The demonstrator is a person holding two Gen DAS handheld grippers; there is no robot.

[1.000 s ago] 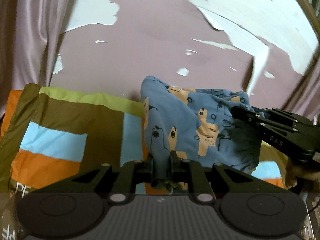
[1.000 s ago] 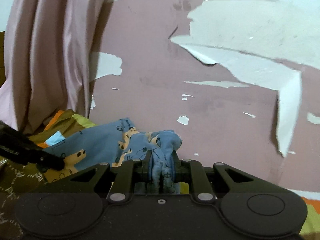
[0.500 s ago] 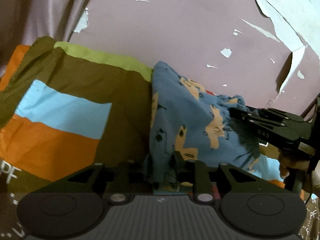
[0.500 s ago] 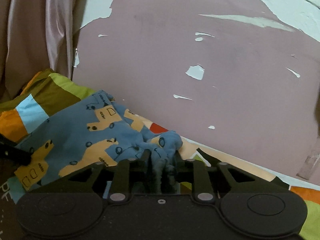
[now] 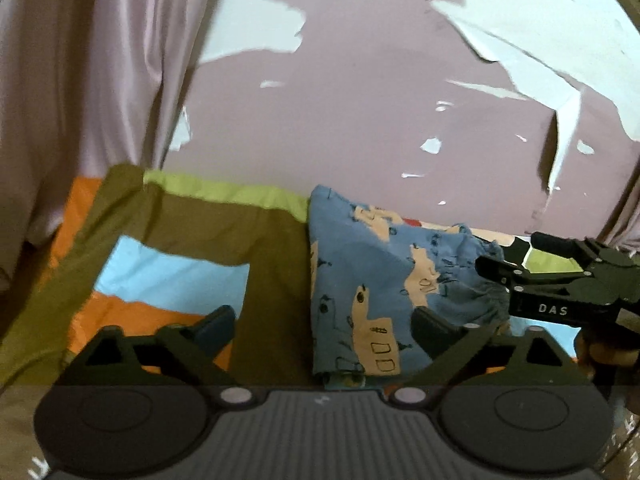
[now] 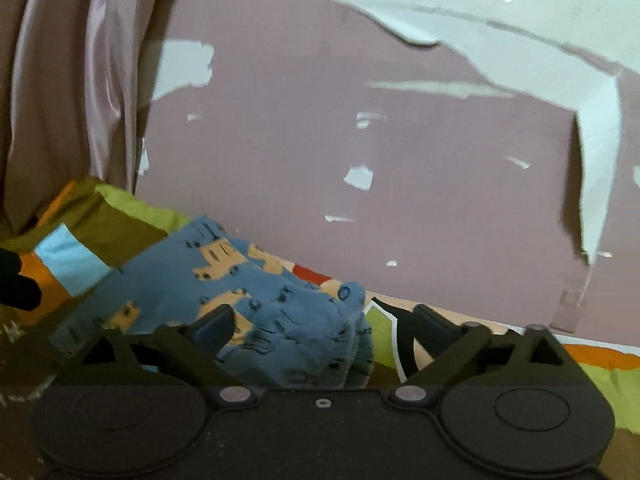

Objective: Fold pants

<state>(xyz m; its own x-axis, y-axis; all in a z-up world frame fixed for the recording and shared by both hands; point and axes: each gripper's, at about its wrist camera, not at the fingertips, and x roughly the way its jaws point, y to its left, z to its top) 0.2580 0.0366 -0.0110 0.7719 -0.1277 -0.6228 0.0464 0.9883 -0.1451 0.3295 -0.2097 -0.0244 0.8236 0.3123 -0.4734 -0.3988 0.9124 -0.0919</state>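
Observation:
The blue pants (image 5: 372, 280) with tan animal prints lie folded on a patchwork bedspread (image 5: 168, 256) next to the wall. My left gripper (image 5: 322, 326) is open, its fingers spread to either side of the pants' near edge, holding nothing. My right gripper (image 6: 320, 326) is open too, with the bunched waistband end of the pants (image 6: 304, 332) lying loose between its fingers. The right gripper also shows in the left wrist view (image 5: 560, 288), at the right end of the pants.
A pink wall with peeling paint (image 5: 360, 100) rises right behind the bedspread. A pale pink curtain (image 5: 80, 80) hangs at the left. The bedspread (image 6: 600, 364) goes on to the right in orange and green patches.
Both grippers were shut on the pants and have opened. The pants now lie released on the bedspread, and both grippers have drawn back a little.

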